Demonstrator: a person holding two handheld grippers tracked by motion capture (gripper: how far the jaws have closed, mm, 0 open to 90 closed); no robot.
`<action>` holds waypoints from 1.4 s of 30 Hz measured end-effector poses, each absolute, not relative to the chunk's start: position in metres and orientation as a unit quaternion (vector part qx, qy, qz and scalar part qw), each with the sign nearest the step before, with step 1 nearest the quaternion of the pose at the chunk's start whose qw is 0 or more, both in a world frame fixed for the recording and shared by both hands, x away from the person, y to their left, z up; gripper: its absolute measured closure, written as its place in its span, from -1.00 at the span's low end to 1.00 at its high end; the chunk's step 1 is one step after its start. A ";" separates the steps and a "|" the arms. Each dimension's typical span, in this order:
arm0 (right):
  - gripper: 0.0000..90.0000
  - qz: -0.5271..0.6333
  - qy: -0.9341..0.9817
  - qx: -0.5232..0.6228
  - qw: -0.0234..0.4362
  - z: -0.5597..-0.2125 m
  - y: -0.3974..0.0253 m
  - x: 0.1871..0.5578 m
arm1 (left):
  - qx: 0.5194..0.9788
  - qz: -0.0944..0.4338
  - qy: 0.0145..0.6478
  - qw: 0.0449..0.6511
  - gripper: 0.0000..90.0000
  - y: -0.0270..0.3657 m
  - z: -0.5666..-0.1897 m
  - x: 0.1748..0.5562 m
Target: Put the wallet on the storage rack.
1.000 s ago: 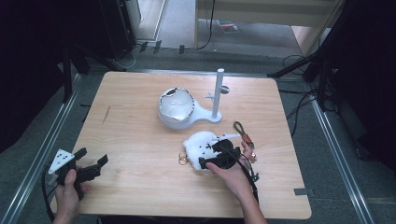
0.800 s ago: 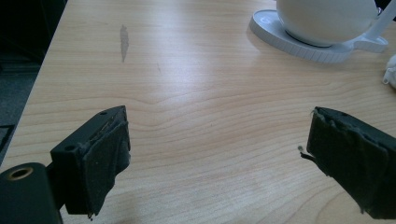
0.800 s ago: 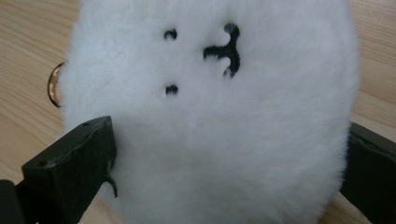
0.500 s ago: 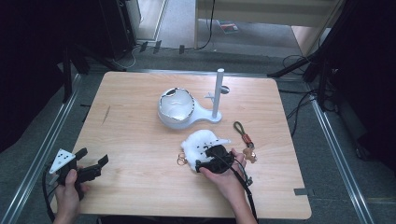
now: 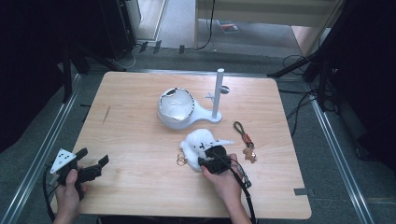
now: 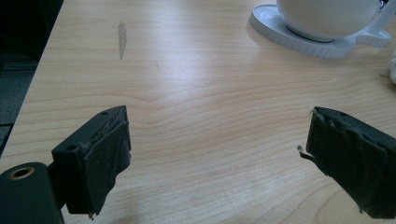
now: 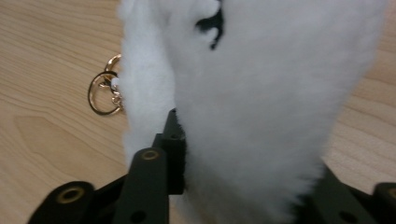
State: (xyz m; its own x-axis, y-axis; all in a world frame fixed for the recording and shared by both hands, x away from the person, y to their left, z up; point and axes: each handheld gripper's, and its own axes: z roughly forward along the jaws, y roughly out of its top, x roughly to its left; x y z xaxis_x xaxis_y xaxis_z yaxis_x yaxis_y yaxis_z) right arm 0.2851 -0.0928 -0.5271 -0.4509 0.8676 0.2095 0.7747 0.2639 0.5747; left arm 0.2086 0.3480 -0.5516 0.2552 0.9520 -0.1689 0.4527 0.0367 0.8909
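The right gripper [image 5: 208, 159] squeezes the fluffy white toy [image 5: 198, 141] on the table [image 5: 140, 93]. The left gripper [image 5: 93, 163] is wide open, holding nothing.

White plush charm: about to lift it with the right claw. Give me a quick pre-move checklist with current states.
1. Right claw closed around the white plush charm: ok, fur fills the jaws.
2. Firm hold: cannot tell, the far jaw is buried in fur.
3. Gold ring free of the jaws: ok, lying beside the plush.
4. Left claw open and clear: ok.
5. Brown strap keychain apart from the plush: ok.
6. White stand away from the plush: ok.
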 end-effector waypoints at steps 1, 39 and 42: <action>0.62 0.315 0.792 0.519 0.074 -0.527 -0.093 0.285 | 0.640 0.268 0.548 0.466 -0.84 0.348 -0.552 0.209; 0.73 0.342 0.798 0.489 0.085 -0.428 -0.093 0.307 | 0.642 0.261 0.547 0.470 -0.83 0.349 -0.552 0.210; 0.73 0.336 0.801 0.488 0.086 -0.422 -0.091 0.313 | 0.641 0.260 0.547 0.471 -0.83 0.349 -0.552 0.210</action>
State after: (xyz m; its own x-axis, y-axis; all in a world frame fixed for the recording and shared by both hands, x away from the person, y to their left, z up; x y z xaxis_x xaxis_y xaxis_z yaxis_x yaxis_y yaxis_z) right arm 0.3128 -0.0907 -0.4220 -0.5091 0.8396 0.1895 0.7239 0.2986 0.6220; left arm 0.2096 0.3490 -0.5519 0.2668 0.9466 -0.1812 0.4561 0.0416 0.8889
